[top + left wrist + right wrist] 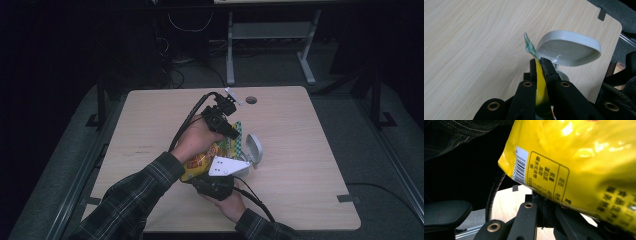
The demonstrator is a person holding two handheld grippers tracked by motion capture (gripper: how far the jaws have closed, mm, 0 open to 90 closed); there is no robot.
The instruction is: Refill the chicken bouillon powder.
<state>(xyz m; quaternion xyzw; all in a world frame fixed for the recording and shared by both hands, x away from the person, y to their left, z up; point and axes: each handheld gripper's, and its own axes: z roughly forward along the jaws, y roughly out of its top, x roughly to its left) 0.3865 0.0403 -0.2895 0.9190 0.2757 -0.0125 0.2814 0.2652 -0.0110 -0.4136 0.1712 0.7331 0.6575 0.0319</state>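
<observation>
Both grippers pinched the yellow snack bag (207,159) mid-table: my left gripper (540,61) clamped its checked top seal, my right gripper (544,197) its bottom edge. White bowl (569,47) tilted at 3 o'clock. Bag unopened; tearing and pouring remained, I judged.

Light wooden table (300,150), round cable hole (251,100) near far edge, white desk frame (270,35) behind
</observation>
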